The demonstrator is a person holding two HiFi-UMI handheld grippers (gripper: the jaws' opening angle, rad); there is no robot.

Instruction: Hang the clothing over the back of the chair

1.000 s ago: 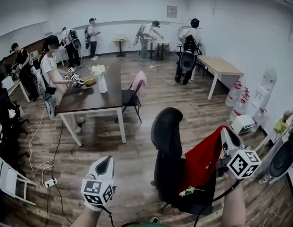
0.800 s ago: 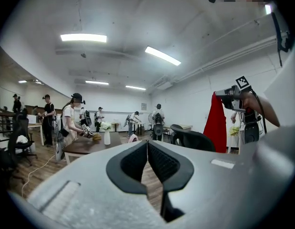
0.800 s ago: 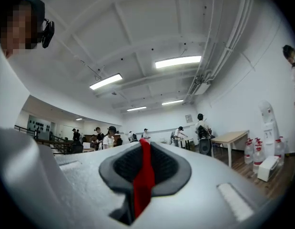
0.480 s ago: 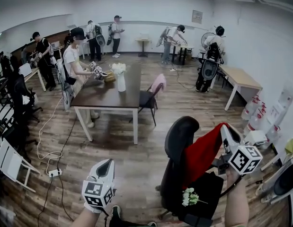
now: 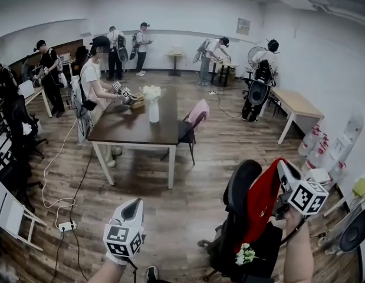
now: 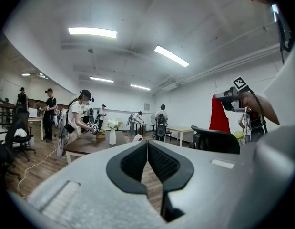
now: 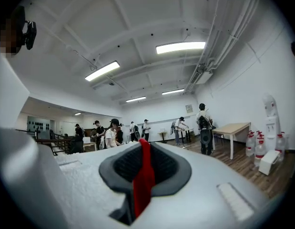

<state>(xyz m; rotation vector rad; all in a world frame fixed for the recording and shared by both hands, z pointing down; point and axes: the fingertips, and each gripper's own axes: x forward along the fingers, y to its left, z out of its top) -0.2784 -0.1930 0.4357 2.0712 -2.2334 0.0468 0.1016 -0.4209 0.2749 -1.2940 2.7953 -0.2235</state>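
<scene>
A red garment point(image 5: 262, 202) hangs from my right gripper point(image 5: 281, 171), which is shut on its top edge. The cloth drapes down the right side of the black office chair's backrest point(image 5: 240, 184). In the right gripper view a strip of the red garment point(image 7: 144, 178) is pinched between the pads. My left gripper point(image 5: 131, 207) is shut and empty, low and left of the chair. From the left gripper point(image 6: 147, 144) view, the red garment point(image 6: 218, 116) hangs above the chair point(image 6: 216, 140). A small bunch of white flowers point(image 5: 246, 254) lies on the seat.
A dark table point(image 5: 120, 131) with a white vase point(image 5: 154, 111) stands ahead, with a chair draped in pink cloth point(image 5: 193, 118) beside it. Several people work around the room. Water bottles point(image 5: 315, 147) line the right wall. A cable and power strip point(image 5: 65, 224) lie on the floor at left.
My right gripper has carried the red garment sideways, up to the chair's backrest. My left gripper has moved across with it, still shut. The head view has swung, so the chair sits further right.
</scene>
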